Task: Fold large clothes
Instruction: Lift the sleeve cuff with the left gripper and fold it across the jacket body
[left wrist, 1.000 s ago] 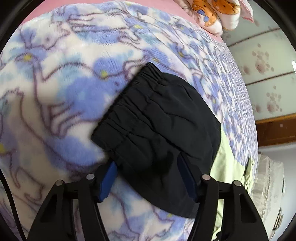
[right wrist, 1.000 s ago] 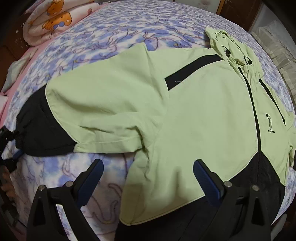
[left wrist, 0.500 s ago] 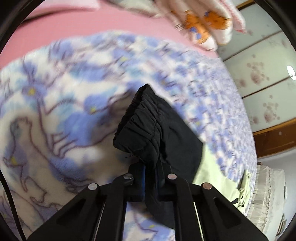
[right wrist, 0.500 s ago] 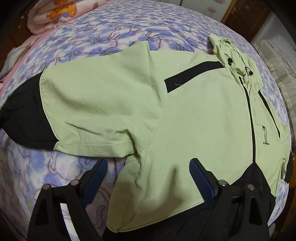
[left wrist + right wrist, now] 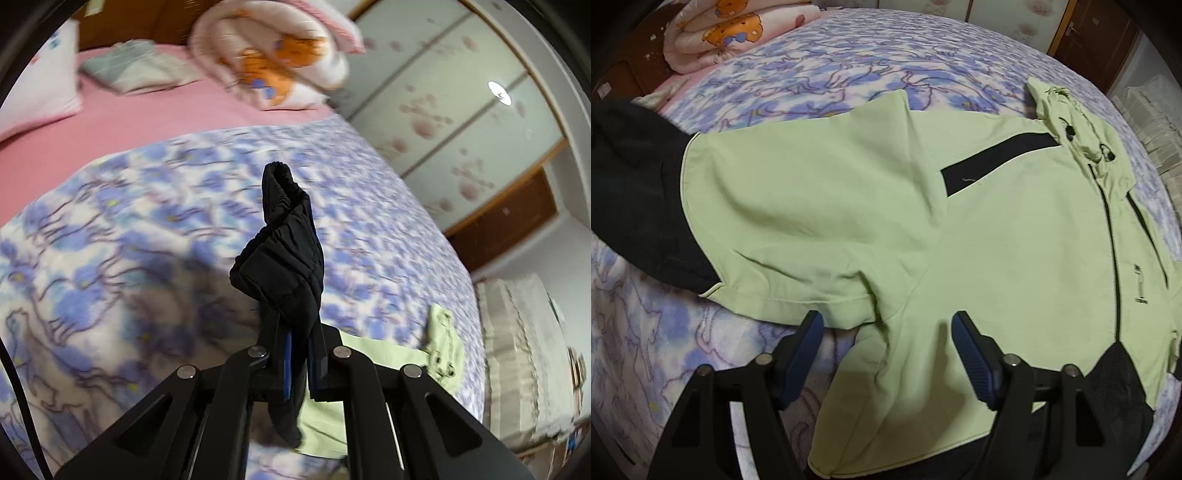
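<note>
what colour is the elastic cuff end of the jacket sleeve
Black; the gathered elastic sleeve cuff shows best in the left wrist view, pinched in the left gripper.

Bed (image 5: 849,62), flowered wardrobe doors (image 5: 461,110)

1. Blue-and-white floral fleece blanket (image 5: 849,62) spread over most of the bed.
2. Pink sheet (image 5: 122,125) bare beyond the blanket's far edge.
3. Rolled quilt with orange bear print (image 5: 280,59) on the pink sheet, near the headboard.
4. Folded grey-green cloth (image 5: 136,70) just beside the quilt.
5. Pale wardrobe doors with pink flower motifs (image 5: 454,110) past the bed.
6. Brown wooden door (image 5: 1089,40) at the room's far side.
</note>
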`<state>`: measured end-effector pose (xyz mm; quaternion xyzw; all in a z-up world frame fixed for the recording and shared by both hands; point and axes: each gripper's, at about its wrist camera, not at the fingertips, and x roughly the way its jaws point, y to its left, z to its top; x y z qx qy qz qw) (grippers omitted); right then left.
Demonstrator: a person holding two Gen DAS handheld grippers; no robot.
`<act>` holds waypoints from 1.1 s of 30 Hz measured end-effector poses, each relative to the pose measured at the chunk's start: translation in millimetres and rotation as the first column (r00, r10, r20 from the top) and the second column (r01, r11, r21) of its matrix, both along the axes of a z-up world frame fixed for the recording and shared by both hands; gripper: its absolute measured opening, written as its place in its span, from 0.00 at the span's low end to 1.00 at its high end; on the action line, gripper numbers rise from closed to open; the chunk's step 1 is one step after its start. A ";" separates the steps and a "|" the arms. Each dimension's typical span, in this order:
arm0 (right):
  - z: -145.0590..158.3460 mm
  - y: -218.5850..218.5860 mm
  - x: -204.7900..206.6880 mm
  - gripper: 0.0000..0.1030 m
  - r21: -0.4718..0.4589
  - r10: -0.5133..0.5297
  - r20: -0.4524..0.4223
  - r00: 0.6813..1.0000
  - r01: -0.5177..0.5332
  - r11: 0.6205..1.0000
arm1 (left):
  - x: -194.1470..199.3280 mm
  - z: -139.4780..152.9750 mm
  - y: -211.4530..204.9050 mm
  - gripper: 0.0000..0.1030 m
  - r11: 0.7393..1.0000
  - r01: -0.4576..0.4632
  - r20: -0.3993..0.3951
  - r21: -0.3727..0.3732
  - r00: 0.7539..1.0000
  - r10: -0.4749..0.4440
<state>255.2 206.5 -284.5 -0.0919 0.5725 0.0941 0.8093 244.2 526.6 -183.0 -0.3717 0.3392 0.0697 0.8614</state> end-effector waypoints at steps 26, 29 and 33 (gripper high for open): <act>72.9 -220.1 -0.5 0.55 0.299 -0.145 -0.004 0.989 0.140 0.944 | 64.7 69.0 -369.6 0.04 0.862 0.481 -0.024 0.160 0.875 -0.484; 73.1 -258.1 1.4 0.55 0.264 -0.158 0.010 0.987 0.150 0.953 | 69.8 37.4 -409.3 0.04 0.851 0.504 -0.091 0.149 0.864 -0.496; 65.6 -305.2 3.9 0.55 0.227 -0.172 0.002 0.985 0.167 0.959 | 79.0 -12.6 -442.8 0.04 0.844 0.526 -0.186 0.102 0.844 -0.503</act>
